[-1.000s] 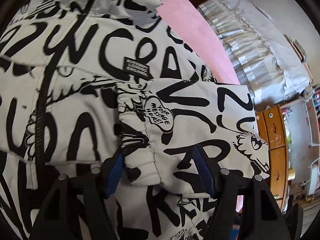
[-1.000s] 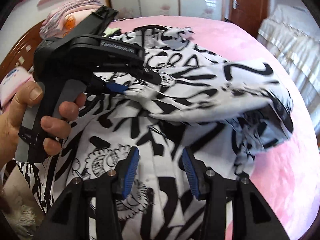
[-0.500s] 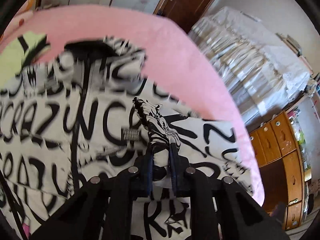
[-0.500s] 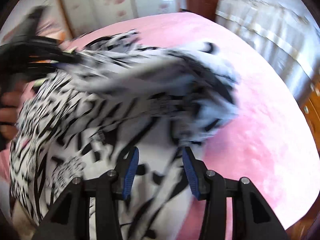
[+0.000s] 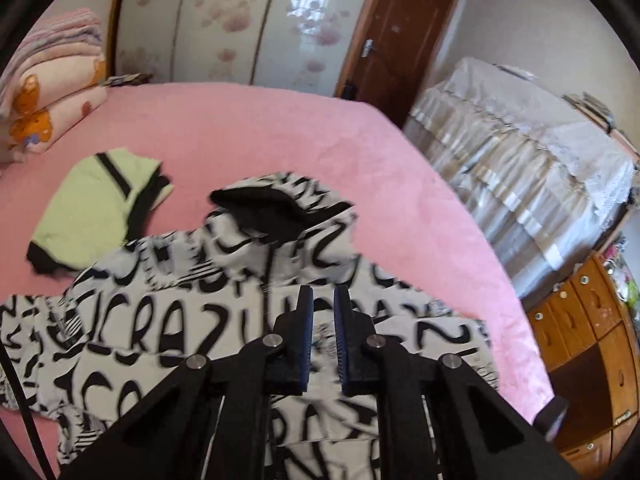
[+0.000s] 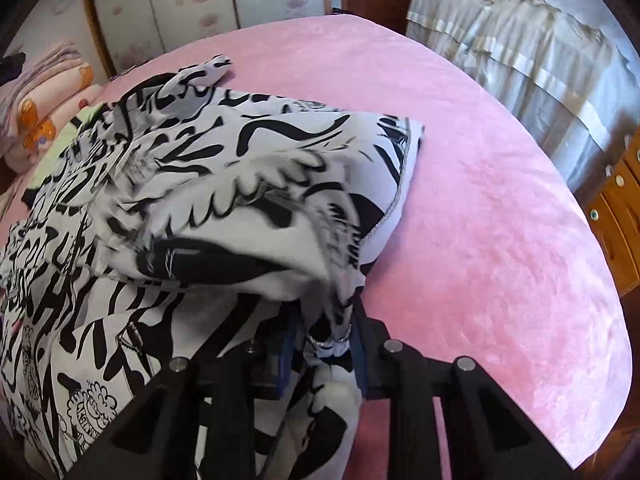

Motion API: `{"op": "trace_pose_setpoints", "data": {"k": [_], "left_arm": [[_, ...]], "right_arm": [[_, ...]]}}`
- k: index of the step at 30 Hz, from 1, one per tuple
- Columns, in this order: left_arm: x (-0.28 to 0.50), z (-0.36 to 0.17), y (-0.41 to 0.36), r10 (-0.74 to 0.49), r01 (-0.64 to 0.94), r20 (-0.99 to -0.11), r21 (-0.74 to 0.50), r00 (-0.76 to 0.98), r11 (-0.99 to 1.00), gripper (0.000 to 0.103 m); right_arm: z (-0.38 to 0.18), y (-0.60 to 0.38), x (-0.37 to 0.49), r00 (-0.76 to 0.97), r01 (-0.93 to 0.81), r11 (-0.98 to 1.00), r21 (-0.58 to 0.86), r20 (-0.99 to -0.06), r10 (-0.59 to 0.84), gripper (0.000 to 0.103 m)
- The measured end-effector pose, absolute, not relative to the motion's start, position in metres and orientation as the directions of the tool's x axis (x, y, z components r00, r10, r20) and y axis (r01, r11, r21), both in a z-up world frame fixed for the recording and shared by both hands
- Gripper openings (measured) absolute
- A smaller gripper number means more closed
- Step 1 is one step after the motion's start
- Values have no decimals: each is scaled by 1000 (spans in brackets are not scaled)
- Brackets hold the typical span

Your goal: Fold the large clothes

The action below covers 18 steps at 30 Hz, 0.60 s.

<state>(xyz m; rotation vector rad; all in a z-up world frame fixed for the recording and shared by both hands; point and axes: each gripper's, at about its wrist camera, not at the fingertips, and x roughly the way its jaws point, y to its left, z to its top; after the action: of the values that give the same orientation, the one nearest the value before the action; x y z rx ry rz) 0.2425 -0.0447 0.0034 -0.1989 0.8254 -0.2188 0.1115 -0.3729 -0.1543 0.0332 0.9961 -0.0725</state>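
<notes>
Pinching a bunched fold of the black-and-white jacket (image 6: 248,184), the right claw (image 6: 324,344) has just been closing on cloth, so a thin bite could slip out mid-fold. The left claw (image 5: 320,320) is pressed together, apparently empty, above the jacket. Pink bed (image 6: 500,220) offers room right; green garment (image 5: 96,204) crowds left.

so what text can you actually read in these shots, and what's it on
"CRAZY": large black lettering on the printed jacket, left wrist view; the last letter runs behind the left gripper, so it is partly a guess.
Other big letters on the jacket: blurred or cut off, not readable.
Small writing in the cartoon flower on the jacket, right wrist view: too small to read.
Nothing else carries text.
</notes>
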Motion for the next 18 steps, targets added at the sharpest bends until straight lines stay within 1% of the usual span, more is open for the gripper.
{"op": "trace_pose_setpoints", "data": {"k": [3,5,6,7,9,12,14,18], "left_arm": [[245,-29,-22,-282,92,-755,-284,592,954,8],[249,-56,-15,-339,95,-782,-342,522,935,10],[250,-69,-14,-365,96,-789,-367,495,925,17],[253,-80,-15,-388,98,-794,-390,468,916,21],[258,-97,-20,-419,95,-800,-422,430,902,41],[267,-119,-32,-467,103,-794,-466,390,878,55],[273,-134,-43,-494,105,-792,-492,358,864,58],[290,-162,-58,-547,117,-790,-538,276,835,58]], "right_arm": [[-155,-369,109,541,57,997,-56,-837,-78,23],[-155,-372,107,539,56,997,-59,-839,-80,23],[-155,-375,105,536,55,997,-60,-840,-80,23],[-154,-375,105,535,55,997,-60,-841,-81,23],[-155,-374,104,533,54,997,-61,-842,-81,23],[-155,-370,107,528,50,996,-68,-845,-84,24],[-156,-369,108,527,48,997,-68,-846,-83,24],[-156,-371,108,528,51,997,-54,-846,-73,24]]}}
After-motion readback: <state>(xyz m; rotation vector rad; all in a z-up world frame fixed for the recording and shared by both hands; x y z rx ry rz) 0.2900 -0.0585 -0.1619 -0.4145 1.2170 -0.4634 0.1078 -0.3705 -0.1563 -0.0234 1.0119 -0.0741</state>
